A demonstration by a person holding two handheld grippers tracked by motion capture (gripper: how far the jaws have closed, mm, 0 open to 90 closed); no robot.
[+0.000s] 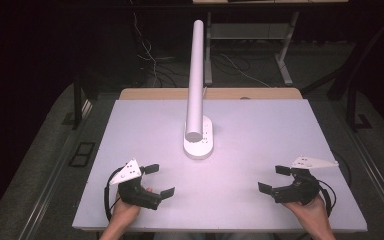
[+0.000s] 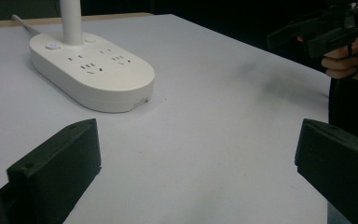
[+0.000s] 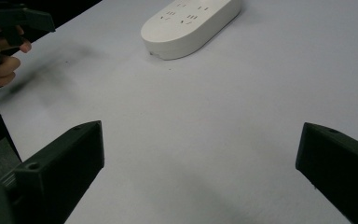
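- While both hands rested at the near edge of the table (image 1: 260, 125), the left claw (image 1: 159, 180) sat at the near left with its jaws spread wide, nothing between them.
- From the left gripper view, the left claw (image 2: 196, 168) had bare table surface between its two black jaws, which stood far apart at the bottom corners.
- At the near right of the table, the right claw (image 1: 273, 178) was likewise spread, jaws well apart and empty, pointing inward toward the middle.
- From the right gripper view, the right claw (image 3: 200, 172) framed bare white table between its jaws.
- A white power strip (image 1: 199, 140) lay near the middle of the table, well apart from both claws, with a white tube-shaped lamp arm (image 1: 197, 75) rising from it.
- Sockets and a small button showed on the power strip's (image 2: 93, 70) top, and a white cable left its far end.
- Each hand gripped its claw from behind: the left hand (image 1: 125, 207) and the right hand (image 1: 310, 207) came in from the bottom.
- Beyond the table, loose cables (image 1: 150, 55) lay on the dark floor.
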